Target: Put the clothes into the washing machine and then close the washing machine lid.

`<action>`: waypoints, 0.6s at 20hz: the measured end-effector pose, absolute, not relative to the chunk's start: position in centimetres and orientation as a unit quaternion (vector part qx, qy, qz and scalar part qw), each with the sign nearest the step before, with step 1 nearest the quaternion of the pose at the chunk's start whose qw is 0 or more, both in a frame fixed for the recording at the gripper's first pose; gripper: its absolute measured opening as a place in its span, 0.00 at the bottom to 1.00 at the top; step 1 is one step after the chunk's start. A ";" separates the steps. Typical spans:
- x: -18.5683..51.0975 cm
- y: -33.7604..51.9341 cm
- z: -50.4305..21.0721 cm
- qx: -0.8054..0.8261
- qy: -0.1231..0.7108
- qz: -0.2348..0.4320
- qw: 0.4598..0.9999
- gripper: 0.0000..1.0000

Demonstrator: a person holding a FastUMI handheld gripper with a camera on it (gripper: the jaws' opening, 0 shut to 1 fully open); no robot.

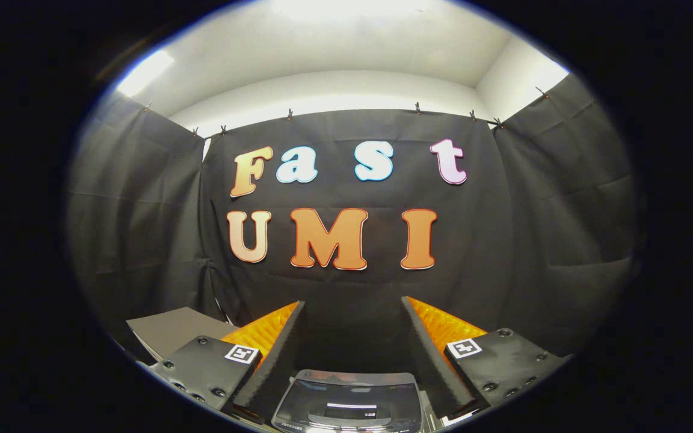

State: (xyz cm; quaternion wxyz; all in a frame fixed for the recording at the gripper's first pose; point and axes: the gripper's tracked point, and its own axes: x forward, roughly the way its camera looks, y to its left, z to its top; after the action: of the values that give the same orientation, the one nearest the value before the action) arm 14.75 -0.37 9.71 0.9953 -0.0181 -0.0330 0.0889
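Note:
My gripper [352, 307] is held high and level, open, with nothing between its two fingers [280, 349]. Low between the fingers, close beneath them, shows the washing machine [349, 403]: a dark glossy lid with a rounded grey rim, lying flat and looking closed. No clothes can be seen from here. Beyond the fingertips hangs the booth's black cloth wall.
A grey flat panel [172, 331] sits to the left of the left finger, near the cloth wall. Black cloth [563, 228] encloses the space on the left, back and right. A white ceiling with bright lights spans above.

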 end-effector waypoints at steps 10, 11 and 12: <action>11.6 -2.6 10.8 0.011 -0.060 0.103 0.993 0.98; 11.5 -2.9 10.9 0.010 -0.061 0.103 0.993 0.98; 11.5 -3.3 10.8 0.011 -0.062 0.102 0.993 0.97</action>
State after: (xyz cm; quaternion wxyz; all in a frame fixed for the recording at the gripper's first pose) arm 11.49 -3.27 10.80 0.9928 0.0109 -0.0619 0.1021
